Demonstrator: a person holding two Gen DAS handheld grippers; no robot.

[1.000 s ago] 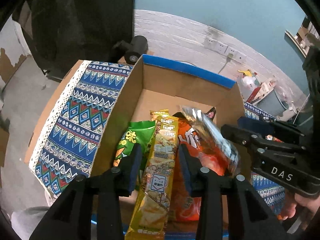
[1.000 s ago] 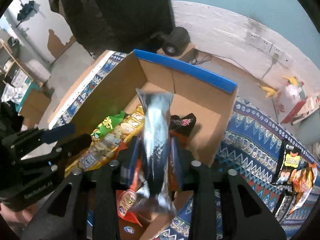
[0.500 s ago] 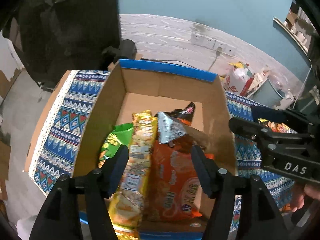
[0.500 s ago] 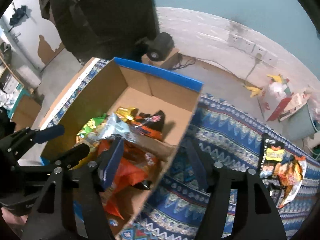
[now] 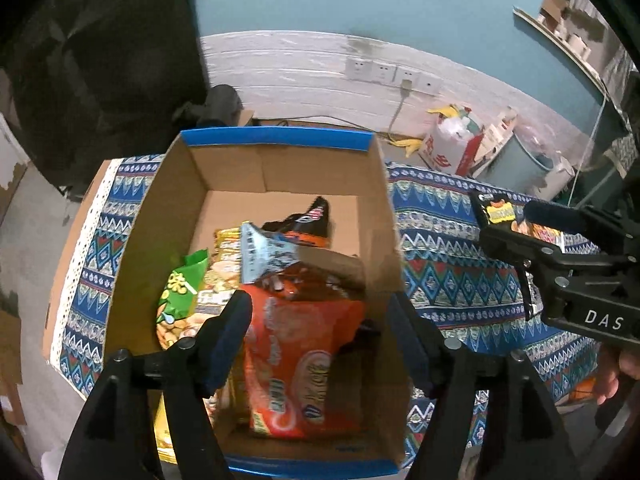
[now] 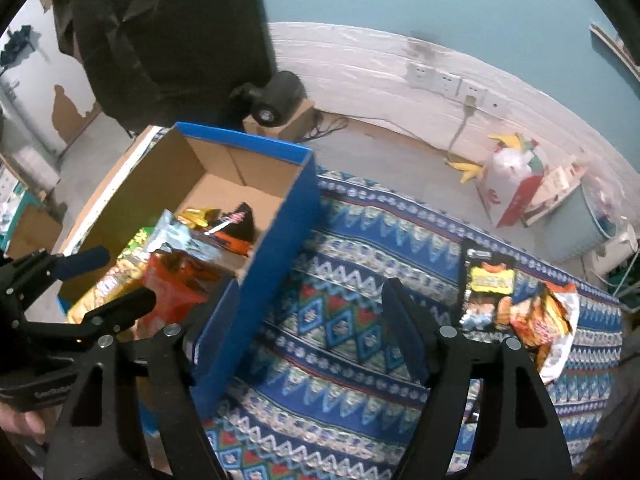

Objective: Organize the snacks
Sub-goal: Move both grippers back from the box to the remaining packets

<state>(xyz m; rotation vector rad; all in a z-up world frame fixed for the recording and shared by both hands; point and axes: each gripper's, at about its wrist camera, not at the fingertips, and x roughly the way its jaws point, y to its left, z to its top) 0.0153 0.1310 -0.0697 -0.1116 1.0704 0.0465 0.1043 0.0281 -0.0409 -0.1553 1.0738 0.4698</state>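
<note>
The worktop (image 6: 340, 312), covered by a blue patterned cloth, carries everything in use; the cloth gives a flat, open area where loose packets can lie apart from the container.

The cardboard box (image 5: 276, 144) with blue rim stands at the left part of the worktop, open side up, so packets can be lowered in from above. Its far half shows bare floor, which suggests room for further items.

Inside the box, the orange snack bag (image 5: 304, 356) lies nearest the camera, with a yellow cracker pack (image 5: 224, 264) and a green bag (image 5: 180, 292) beside it toward the left wall. A silver packet (image 5: 264, 252) rests on top of them, and a black packet (image 5: 308, 220) lies behind it. They lie lengthwise, side by side, probably to save space.

The remaining snacks (image 6: 504, 296) lie on the cloth, well apart from the box, to the right. These are judged to be the items not yet sorted.

The left gripper (image 5: 320, 332) is above the box; its fingers stand wide and are opening, with nothing pressed between them. The right gripper (image 6: 308, 324) is over the cloth just beside the box wall; its fingers are wide, opening and empty, ready for the next packet.
</note>
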